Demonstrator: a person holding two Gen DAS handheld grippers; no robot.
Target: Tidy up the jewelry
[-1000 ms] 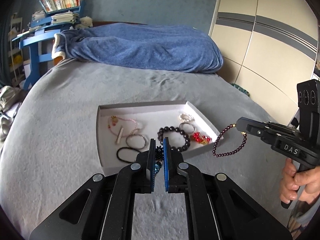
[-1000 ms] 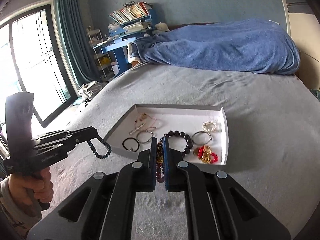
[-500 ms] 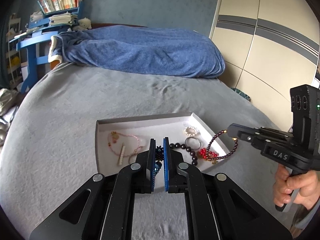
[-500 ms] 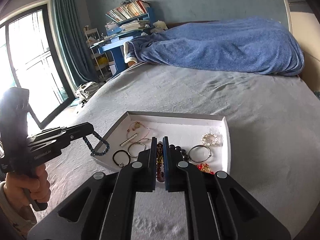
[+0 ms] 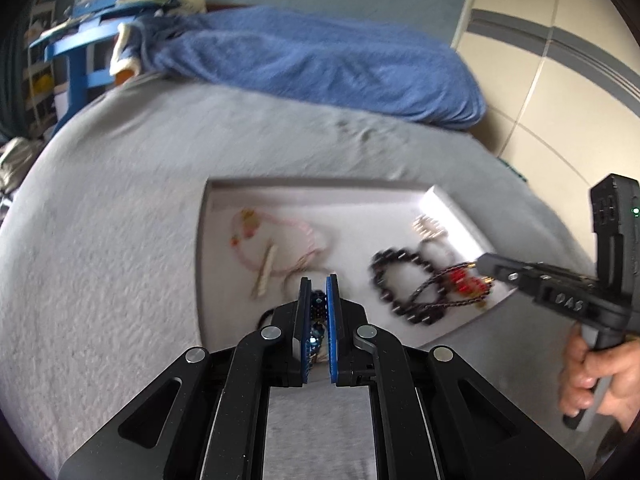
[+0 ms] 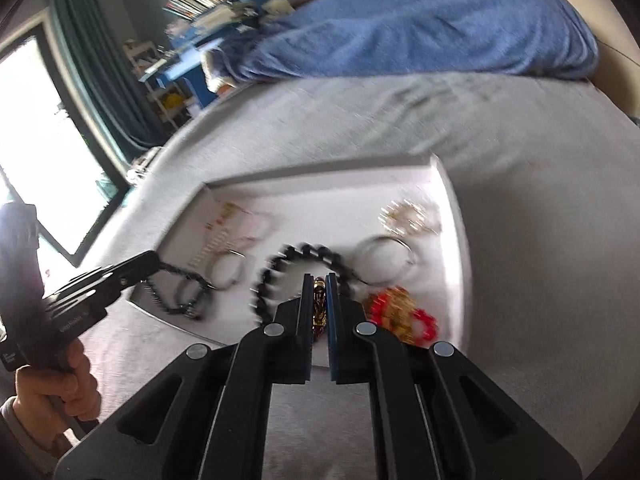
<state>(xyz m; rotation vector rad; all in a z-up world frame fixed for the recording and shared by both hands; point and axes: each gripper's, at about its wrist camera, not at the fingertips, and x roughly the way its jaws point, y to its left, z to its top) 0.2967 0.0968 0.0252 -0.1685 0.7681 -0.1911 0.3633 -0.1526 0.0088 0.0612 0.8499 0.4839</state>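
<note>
Now my left claw grips a dark blue bead bracelet over the white tray's 7 o'clock corner, and my right claw grips a dark red bead strand at 5 o'clock. Both loops dangle low over the black bead bracelet and red-and-gold piece. Released here, they could tangle with those, or snag and drag them over the rim onto the bed.
</note>
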